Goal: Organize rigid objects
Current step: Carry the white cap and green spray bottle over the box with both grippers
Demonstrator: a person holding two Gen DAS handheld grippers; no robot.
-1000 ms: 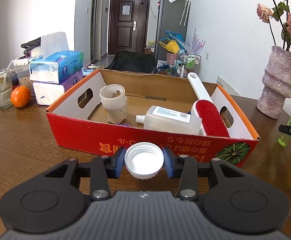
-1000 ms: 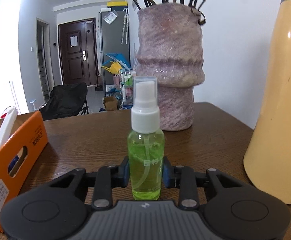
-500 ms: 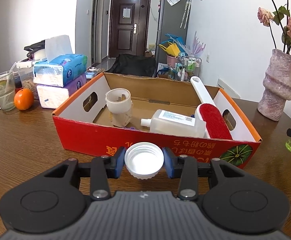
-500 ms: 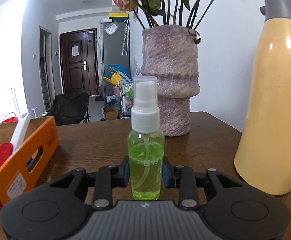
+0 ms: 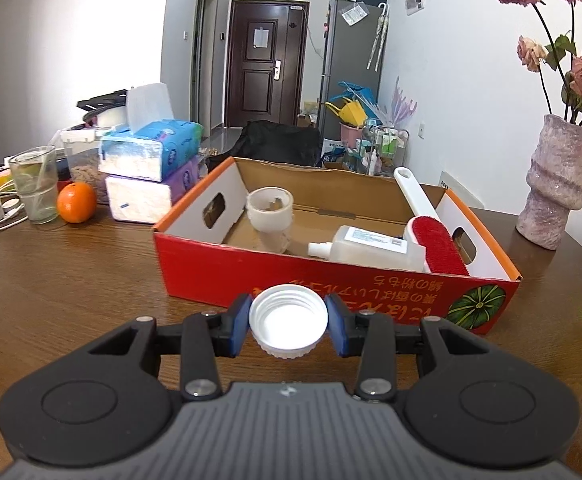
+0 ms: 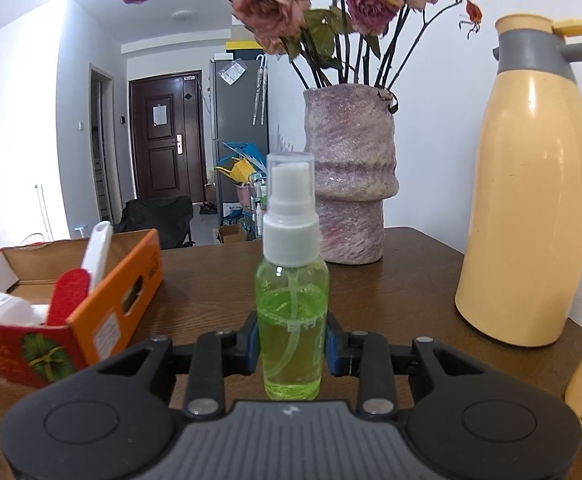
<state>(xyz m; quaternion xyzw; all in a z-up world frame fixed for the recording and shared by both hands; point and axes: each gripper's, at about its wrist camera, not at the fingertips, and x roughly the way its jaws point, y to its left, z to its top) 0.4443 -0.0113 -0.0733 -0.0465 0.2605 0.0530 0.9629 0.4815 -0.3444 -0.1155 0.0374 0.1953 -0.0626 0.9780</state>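
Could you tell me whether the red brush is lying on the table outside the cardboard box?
No, the red brush leans inside the cardboard box beside a white bottle.

a white threaded cap (image 5: pixel 287 326) is sitting open side up between blue-padded fingers (image 5: pixel 238 323), just short of the near wall of the red and orange cardboard box (image 5: pixel 331 280). a small clear spray bottle (image 6: pixel 291 308) with green liquid, a white pump and a clear overcap is standing upright, gripped at its lower body. inside the box, a white cup-shaped plastic piece (image 5: pixel 270 216) is standing near the left end, a translucent white bottle (image 5: pixel 371 243) with a printed label is lying on its side in the middle, and a red-faced brush (image 5: pixel 439 246) with a white handle is leaning against the right end, handle pointing up and back.
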